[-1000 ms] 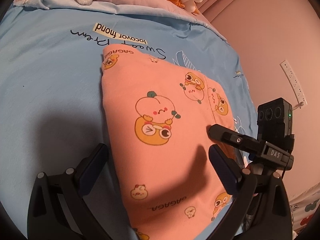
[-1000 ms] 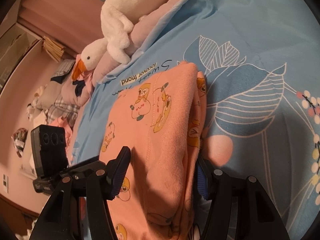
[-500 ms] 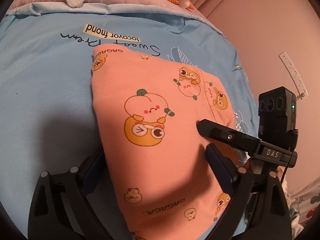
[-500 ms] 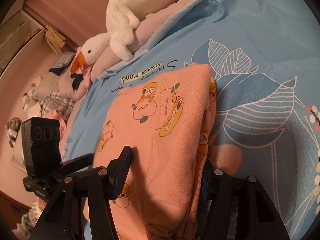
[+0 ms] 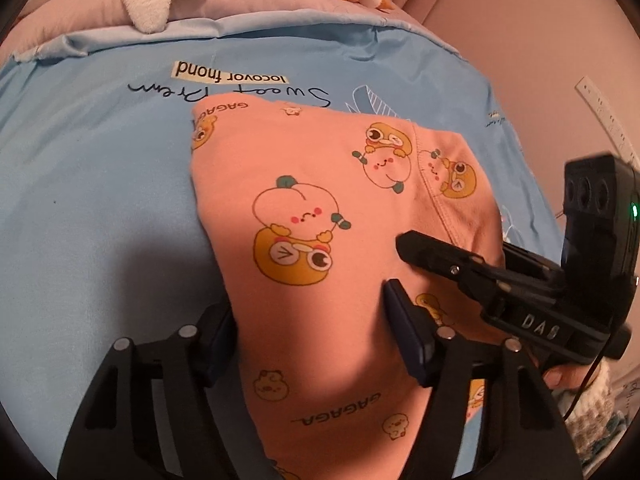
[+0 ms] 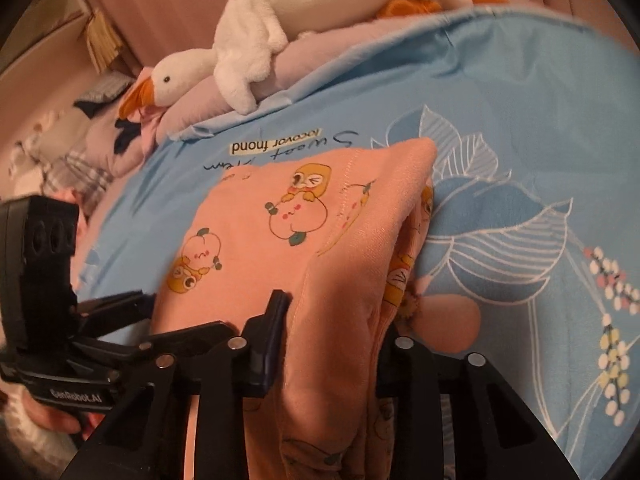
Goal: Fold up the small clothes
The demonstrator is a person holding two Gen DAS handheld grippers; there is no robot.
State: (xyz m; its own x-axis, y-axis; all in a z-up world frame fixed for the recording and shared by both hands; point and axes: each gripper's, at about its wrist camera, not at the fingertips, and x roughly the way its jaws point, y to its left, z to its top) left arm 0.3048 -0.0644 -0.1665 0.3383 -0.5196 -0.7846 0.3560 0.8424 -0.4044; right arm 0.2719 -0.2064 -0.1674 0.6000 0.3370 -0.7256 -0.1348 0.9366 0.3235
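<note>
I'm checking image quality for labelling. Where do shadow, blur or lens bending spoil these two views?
Left wrist view: a dark shadow lies on the blue sheet and the near part of the pink garment by the left tongs; edges curve strongly. Right wrist view: the garment near the right tongs is dim and soft; the goose toy is fairly sharp.

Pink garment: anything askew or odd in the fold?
Mostly tidy. The pink garment lies folded on the blue sheet, but along its right edge in the right wrist view the lower layers stick out from under the top layer. No spill or damage visible.
</note>
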